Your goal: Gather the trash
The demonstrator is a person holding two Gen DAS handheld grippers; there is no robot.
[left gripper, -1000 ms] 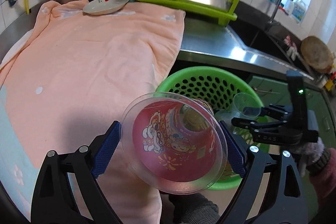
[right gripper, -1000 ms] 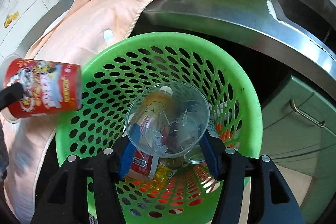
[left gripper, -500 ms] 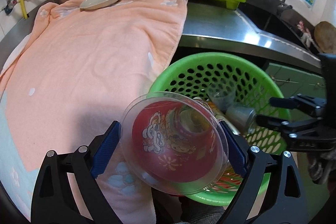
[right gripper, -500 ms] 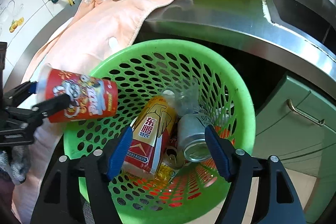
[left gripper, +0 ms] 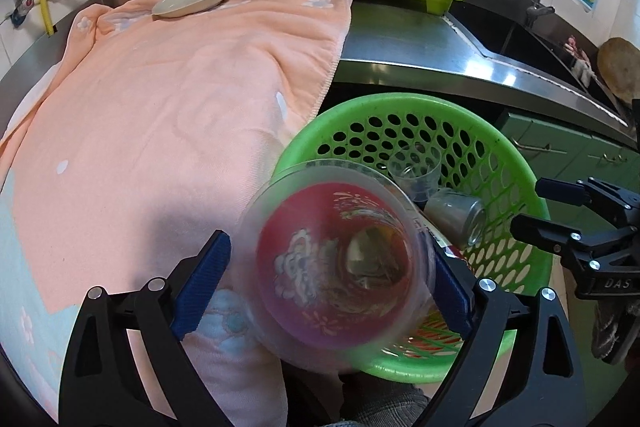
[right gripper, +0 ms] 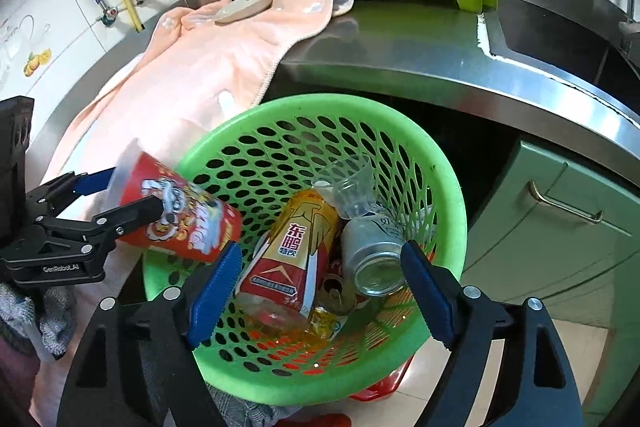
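Your green basket (right gripper: 448,187) sits on the floor in front of the steel counter (right gripper: 400,55), already holding a yellow bottle (right gripper: 296,247), a silver can (right gripper: 372,259) and the clear plastic cup (right gripper: 352,195) you held a second ago. Your right gripper (right gripper: 320,291) has just been opening; its jaws now stand wide and empty above the basket, so that piece is done. Your left gripper (left gripper: 324,287) has spread too, and the blurred red snack cup (left gripper: 336,263) seems to be slipping free over the near left rim, so it should land inside
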